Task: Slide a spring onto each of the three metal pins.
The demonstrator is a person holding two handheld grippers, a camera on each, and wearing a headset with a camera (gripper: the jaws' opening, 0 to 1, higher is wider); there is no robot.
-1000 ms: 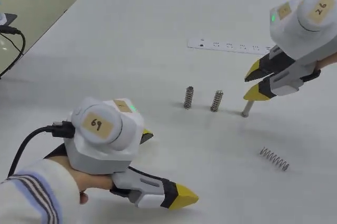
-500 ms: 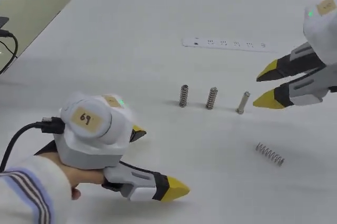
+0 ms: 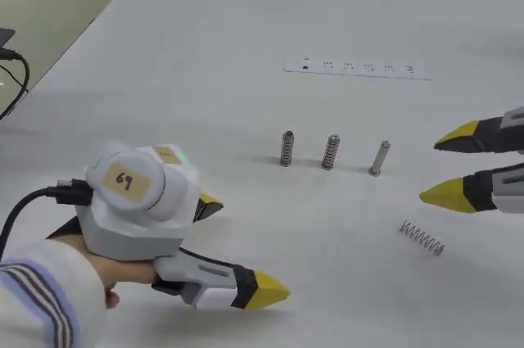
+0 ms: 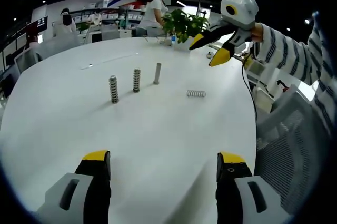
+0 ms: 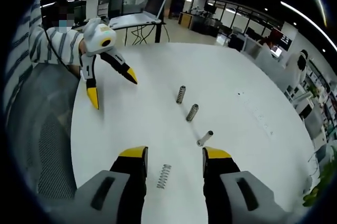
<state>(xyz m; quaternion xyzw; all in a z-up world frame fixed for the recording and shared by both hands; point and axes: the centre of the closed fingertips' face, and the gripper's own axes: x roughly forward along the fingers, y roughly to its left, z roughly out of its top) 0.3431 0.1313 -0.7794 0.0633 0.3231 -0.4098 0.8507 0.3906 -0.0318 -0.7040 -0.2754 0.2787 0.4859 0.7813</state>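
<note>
Here we are over the broad white surface [image 3: 188, 61], and the row of three is plain to see. There's the left-hand steel pin wearing a grey coil spring [image 3: 286, 148], then the middle steel pin wearing a grey coil spring [image 3: 330, 152]. To their right stands the bare silver metal pin [image 3: 380, 158], upright, nothing on it.

The loose grey wire spring [image 3: 422, 237] lies flat on the surface, nearer the person than the bare pin and a little to its right, apart from it.

The right tongs [image 3: 449, 164] come in from the right edge of the head view, yellow tips spread wide, nothing between them. They sit off to the right of both the bare pin and the loose spring. In the right gripper view the loose spring sits low down between those two yellow tips, with the bare pin just beyond the right-hand tip.

The left tongs [image 3: 236, 247], held out from a striped sleeve [image 3: 33, 303], sit low and to the left, well apart from the pins. They too are spread wide and empty.

A long white power strip [image 3: 356, 68] lies across the far side of the surface, beyond the row.
</note>
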